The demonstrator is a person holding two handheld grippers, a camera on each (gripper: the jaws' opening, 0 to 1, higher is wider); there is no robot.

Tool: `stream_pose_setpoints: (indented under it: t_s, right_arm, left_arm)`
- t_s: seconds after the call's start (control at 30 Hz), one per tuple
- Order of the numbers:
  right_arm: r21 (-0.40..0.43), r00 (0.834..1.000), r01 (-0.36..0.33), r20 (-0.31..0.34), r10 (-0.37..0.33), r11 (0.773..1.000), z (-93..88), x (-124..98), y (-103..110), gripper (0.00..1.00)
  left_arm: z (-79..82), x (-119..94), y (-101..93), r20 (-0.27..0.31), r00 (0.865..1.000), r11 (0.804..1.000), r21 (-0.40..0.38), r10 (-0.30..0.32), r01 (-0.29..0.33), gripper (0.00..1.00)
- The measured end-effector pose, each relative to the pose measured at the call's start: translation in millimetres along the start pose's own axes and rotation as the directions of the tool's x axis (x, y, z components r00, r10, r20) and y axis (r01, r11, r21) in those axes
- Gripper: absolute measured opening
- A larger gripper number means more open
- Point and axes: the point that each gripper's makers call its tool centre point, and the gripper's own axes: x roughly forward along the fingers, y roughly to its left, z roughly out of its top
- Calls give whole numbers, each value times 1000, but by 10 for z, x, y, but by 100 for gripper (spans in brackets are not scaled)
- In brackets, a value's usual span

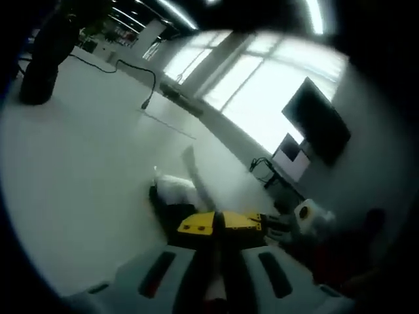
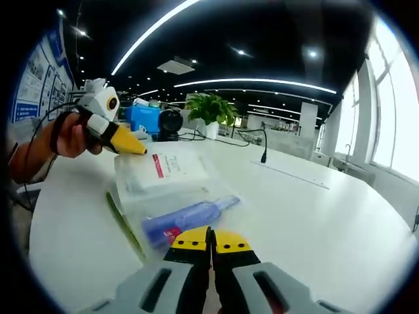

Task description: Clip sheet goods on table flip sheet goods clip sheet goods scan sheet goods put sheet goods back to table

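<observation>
**Clear plastic pouch pinched at both ends above the white table**

Clear, glossy plastic forms the sheet goods, a flat see-through pouch held just above the white table in the right gripper view. Inside lie a blue tube-shaped item with a red patch near its lower end, and a white card bearing a red stripe and lines of small print too fine to read. A thin green strip runs along the pouch's left edge.

The right gripper has its yellow-tipped jaws pressed together on the pouch's near edge. At the far corner, the left gripper shows as a yellow tip closed on the plastic, with a hand behind it.

In the left gripper view, the left gripper has its yellow tips drawn together on the pouch, which looks blurred and pale there.

The table's surface stretches bare to the right of the pouch and towards its far rim, where a black cable ends. A potted green plant, a blue box and a dark round object stand well beyond the pouch. Posters on the left wall carry text too small to read. A dark monitor hangs by the bright windows.
</observation>
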Motion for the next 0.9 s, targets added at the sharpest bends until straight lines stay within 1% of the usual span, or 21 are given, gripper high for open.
stream_pose_setpoints:
  t_s: [0.1,0.13,0.23,0.33,0.43,0.53,0.6,0.67,0.9]
  right_arm:
    - [-11,1000,3,0,-3,1000,3,-5,12,0]
    - [-15,1000,5,1,-4,1000,5,-6,16,0]
    - [-18,1000,6,5,-6,1000,11,-11,15,0]
    - [-12,1000,4,5,-4,1000,3,8,-30,0]
    - [-13,1000,7,6,-7,1000,2,10,-40,0]
    - [-11,1000,13,11,-13,1000,6,7,-53,0]
    - [-8,1000,14,13,-14,1000,8,4,-63,0]
    - [-2,1000,17,19,-17,1000,16,-3,-82,0]
    - [4,999,29,23,-29,1000,21,-12,-118,0]
  left_arm:
    - [31,15,-33,8,1000,1000,-15,-11,11,0]
    - [45,19,-45,11,1000,999,-32,-16,16,0]
    - [40,24,-135,23,999,997,-64,-37,38,0]
    - [79,52,-182,28,998,995,-85,-51,53,0]
    - [130,81,-238,34,998,994,-91,-61,63,0]
    - [180,111,-297,44,997,994,-81,-67,70,0]
    - [164,122,-380,48,996,994,-76,-74,78,0]
    - [185,126,-417,57,995,994,-70,-79,83,0]
    - [191,146,-470,61,994,992,-83,-86,91,0]
